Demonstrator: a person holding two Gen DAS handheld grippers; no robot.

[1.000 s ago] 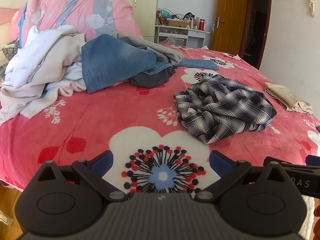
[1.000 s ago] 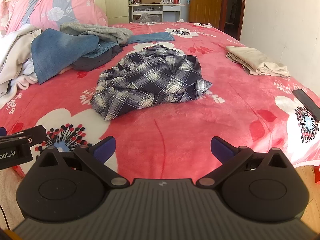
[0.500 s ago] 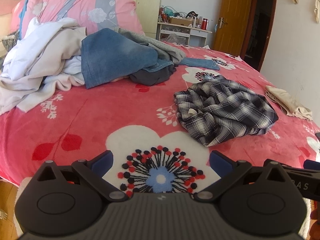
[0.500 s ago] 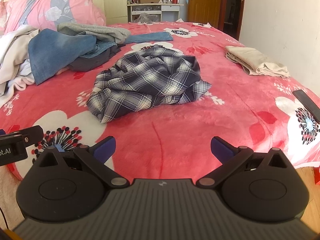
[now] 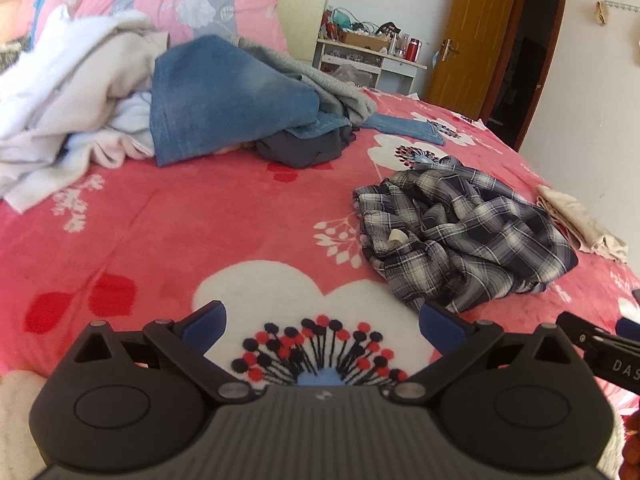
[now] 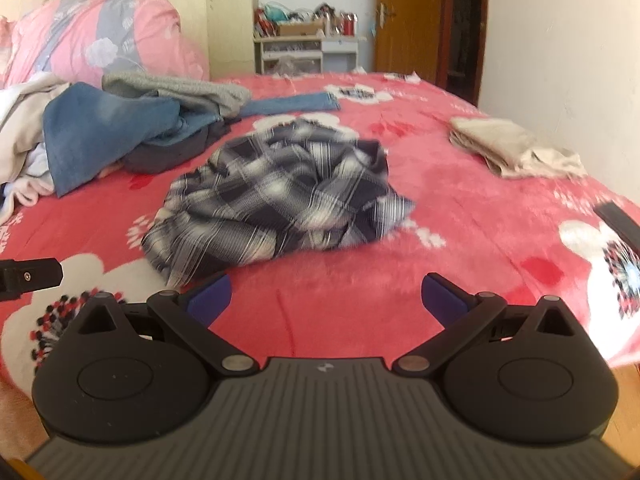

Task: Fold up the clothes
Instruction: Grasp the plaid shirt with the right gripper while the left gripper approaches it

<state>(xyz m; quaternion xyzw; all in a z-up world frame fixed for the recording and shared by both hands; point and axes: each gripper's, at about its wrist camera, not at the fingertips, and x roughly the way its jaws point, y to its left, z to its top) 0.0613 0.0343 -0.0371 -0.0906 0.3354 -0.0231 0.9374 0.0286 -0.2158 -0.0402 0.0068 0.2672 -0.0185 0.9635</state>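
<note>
Both views close in on the bed (image 5: 200, 220) since a second ago | plaid shirt (image 6: 276, 192) lies crumpled mid-bed, its long axis running left-near to right-far | your right claw (image 6: 326, 292) sits nearer, shirt dead ahead, spread wide and empty | left claw (image 5: 322, 318) equally wide, shirt ahead-right

My left gripper (image 5: 322, 322): black ribbed body, round hubs, silver screws, blue pads | my right gripper (image 6: 326, 298): same build

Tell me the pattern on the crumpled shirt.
Navy-and-white plaid shirt, clearest in the left wrist view.
</note>
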